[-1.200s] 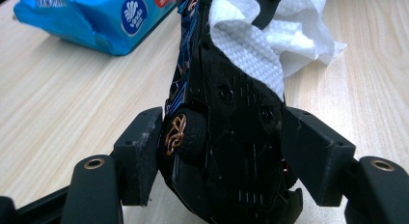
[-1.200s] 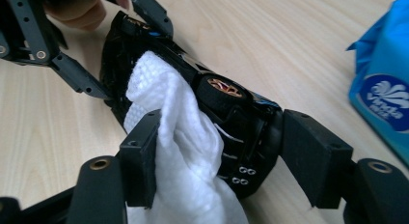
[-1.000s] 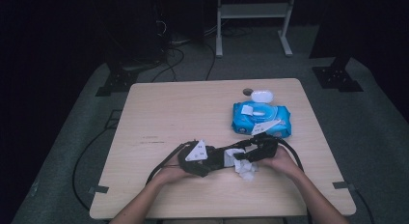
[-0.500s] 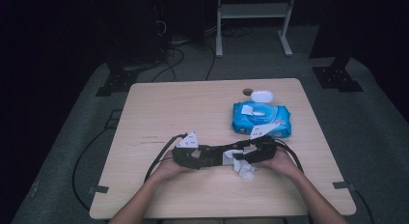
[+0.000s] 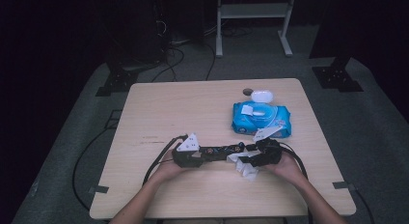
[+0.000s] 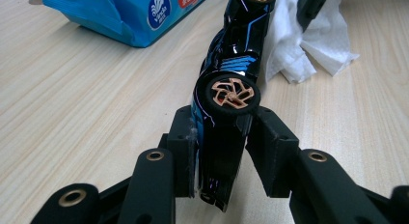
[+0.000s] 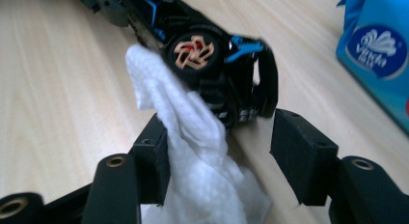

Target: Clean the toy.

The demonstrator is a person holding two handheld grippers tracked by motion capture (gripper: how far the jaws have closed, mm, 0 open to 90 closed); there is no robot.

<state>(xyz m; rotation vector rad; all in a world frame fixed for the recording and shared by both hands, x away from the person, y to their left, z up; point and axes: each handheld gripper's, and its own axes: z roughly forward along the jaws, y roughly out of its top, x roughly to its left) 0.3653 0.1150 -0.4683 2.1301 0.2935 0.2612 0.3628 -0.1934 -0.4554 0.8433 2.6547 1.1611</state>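
On the pale wooden bench (image 5: 159, 118), the left claw (image 6: 219, 151) sits near the front edge, its two black jaws closed tight on one end of a glossy black toy car with blue trim and copper-spoked wheels (image 6: 231, 74). The car lies on its side along the bench, stretching from the left claw towards the right claw (image 7: 222, 156). A crumpled white paper wipe (image 7: 193, 151) drapes against the inner face of the right claw's left-hand jaw and touches the car's far end. That claw's jaws stand wide apart, the other jaw clear of both wipe and car. Behind the right claw rests a blue soft pack of wet wipes (image 5: 260, 119), and just beyond it a small white oval object (image 5: 262, 95).
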